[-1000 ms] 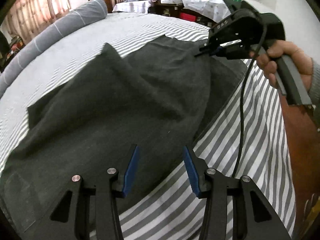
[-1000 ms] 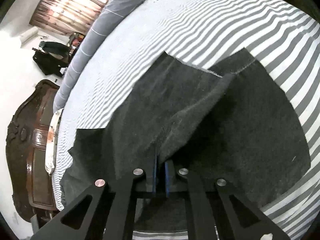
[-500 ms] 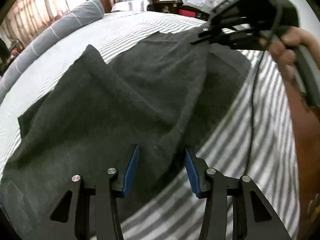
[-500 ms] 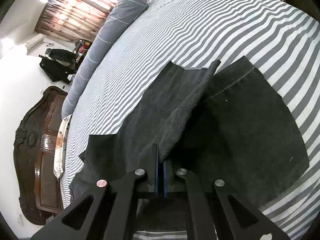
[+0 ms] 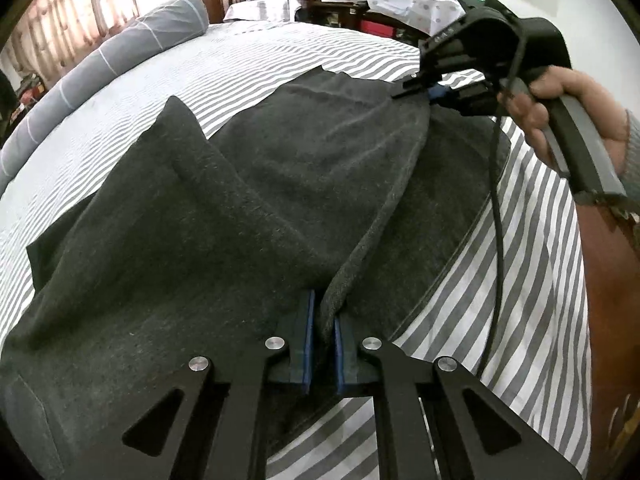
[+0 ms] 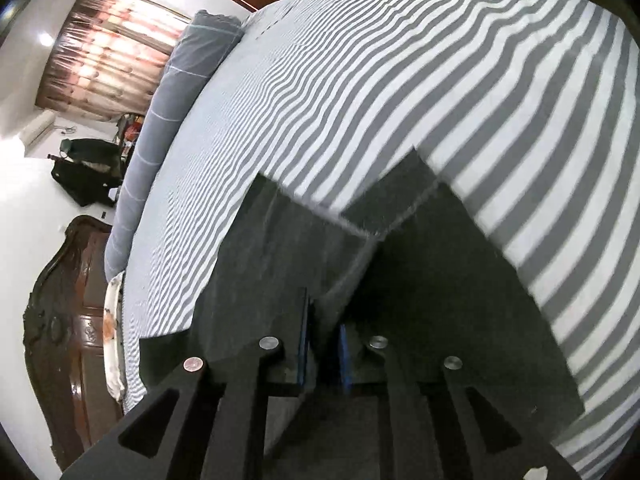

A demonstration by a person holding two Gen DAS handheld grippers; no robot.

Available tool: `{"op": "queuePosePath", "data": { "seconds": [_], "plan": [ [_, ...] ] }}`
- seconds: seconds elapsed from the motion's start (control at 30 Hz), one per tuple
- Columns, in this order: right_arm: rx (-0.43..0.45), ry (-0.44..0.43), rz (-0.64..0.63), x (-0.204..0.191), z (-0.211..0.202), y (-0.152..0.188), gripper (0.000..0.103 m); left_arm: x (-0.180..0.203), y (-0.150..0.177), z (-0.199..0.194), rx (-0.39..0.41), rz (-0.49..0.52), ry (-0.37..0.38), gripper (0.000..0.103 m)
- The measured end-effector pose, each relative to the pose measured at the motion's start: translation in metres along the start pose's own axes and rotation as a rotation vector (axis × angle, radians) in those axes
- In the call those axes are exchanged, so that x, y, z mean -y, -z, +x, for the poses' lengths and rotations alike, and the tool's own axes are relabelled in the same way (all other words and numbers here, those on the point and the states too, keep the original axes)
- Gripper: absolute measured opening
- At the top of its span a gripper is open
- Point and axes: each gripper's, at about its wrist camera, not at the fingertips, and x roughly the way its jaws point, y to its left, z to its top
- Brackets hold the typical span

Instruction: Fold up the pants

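Two grips: both grippers pinch the same raised edge of the dark grey pants (image 5: pixel 224 216), which lie spread on the striped bed (image 5: pixel 248 56).
Left gripper (image 5: pixel 320 320): its jaws have just been closing, and its blue pads now press together on the near end of the thick fold edge.
Pants, left side: a loose flap stands up in a peak toward the grey bolster (image 5: pixel 120 52); that part looks uneven, not flat.
Pants, middle: the lifted edge runs as a ridge from the near gripper to the far one.
Right gripper (image 5: pixel 434 94): clamped on the far end of the edge, held by the person's hand (image 5: pixel 560 112); in its own view the cloth sits between the pads (image 6: pixel 306 334).
Done so far: a lengthwise fold appears begun, with one layer doubled over another.
Left to do: carrying the edge across, laying it flat, smoothing the peak, then likely a crosswise fold.
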Motion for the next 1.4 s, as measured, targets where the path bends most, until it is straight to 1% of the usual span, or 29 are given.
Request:
{"op": "queuePosePath", "data": {
  "seconds": [0.03,0.07,0.17,0.23,0.33,0.4,0.47,0.6,0.67,0.7,0.77,0.87,0.97,1.03,1.1,1.13,1.17,1.2,1.23,1.27,1.3,1.33,1.37,1.4],
  "plan": [
    [0.005,0.008,-0.013,-0.004,-0.001,-0.002,0.005,0.0,-0.001,-0.001,0.0,0.002,-0.001,0.008],
    [0.015,0.014,-0.031,-0.009,-0.004,-0.003,0.004,0.0,-0.001,-0.002,0.002,0.005,0.0,0.008],
    [0.068,0.032,-0.105,-0.028,-0.026,0.002,0.003,0.001,-0.004,-0.006,0.009,0.016,0.004,0.008],
    [0.107,0.045,-0.129,-0.032,-0.045,0.004,0.003,0.005,-0.005,-0.011,0.023,0.037,0.005,0.008],
    [0.147,0.093,-0.162,-0.028,-0.073,0.014,0.003,0.013,-0.006,-0.022,0.049,0.087,0.004,0.008],
    [0.148,0.147,-0.161,-0.013,-0.084,0.025,0.003,0.016,-0.008,-0.025,0.043,0.108,0.027,0.008],
    [0.126,0.172,-0.131,0.006,-0.085,0.033,0.003,0.019,-0.006,-0.023,0.019,0.132,0.045,0.008],
    [0.081,0.222,-0.082,0.031,-0.074,0.05,0.003,0.026,0.005,-0.015,-0.006,0.183,0.043,0.008],
    [0.092,0.224,-0.067,0.034,-0.074,0.053,0.003,0.029,0.007,-0.016,0.001,0.206,0.035,0.008],
    [0.104,0.219,-0.066,0.033,-0.076,0.052,0.003,0.029,0.007,-0.017,0.005,0.206,0.038,0.008],
    [0.128,0.234,-0.081,0.03,-0.078,0.052,0.003,0.026,0.006,-0.019,0.01,0.19,0.055,0.008],
    [0.117,0.276,-0.088,0.034,-0.074,0.055,0.002,0.022,0.009,-0.019,0.014,0.165,0.087,0.008],
    [0.12,0.275,-0.063,0.04,-0.072,0.056,0.002,0.022,0.013,-0.023,0.024,0.166,0.097,0.008],
    [0.119,0.289,-0.071,0.041,-0.07,0.058,0.002,0.023,0.015,-0.019,0.015,0.166,0.097,0.008],
    [0.104,0.303,-0.071,0.04,-0.068,0.056,0.003,0.025,0.016,-0.01,-0.014,0.175,0.102,0.009],
    [0.095,0.298,-0.061,0.041,-0.068,0.055,0.006,0.026,0.018,-0.007,-0.024,0.184,0.096,0.009],
    [0.081,0.294,-0.05,0.041,-0.069,0.053,0.012,0.026,0.019,-0.005,-0.034,0.19,0.082,0.012],
    [0.072,0.296,-0.041,0.041,-0.072,0.052,0.017,0.026,0.019,-0.006,-0.035,0.185,0.083,0.014],
    [0.073,0.307,-0.039,0.039,-0.075,0.051,0.029,0.026,0.019,-0.009,-0.033,0.177,0.087,0.017],
    [0.084,0.329,-0.048,0.036,-0.082,0.053,0.041,0.024,0.018,-0.014,-0.029,0.161,0.099,0.023],
    [0.093,0.342,-0.058,0.034,-0.086,0.054,0.043,0.022,0.018,-0.02,-0.02,0.146,0.117,0.024],
    [0.106,0.364,-0.074,0.03,-0.092,0.057,0.043,0.018,0.019,-0.029,-0.003,0.131,0.138,0.024],
    [0.113,0.374,-0.094,0.025,-0.098,0.061,0.043,0.013,0.021,-0.039,0.02,0.117,0.151,0.026],
    [0.117,0.373,-0.107,0.02,-0.103,0.063,0.043,0.008,0.023,-0.046,0.03,0.106,0.152,0.031]
  ]
}}
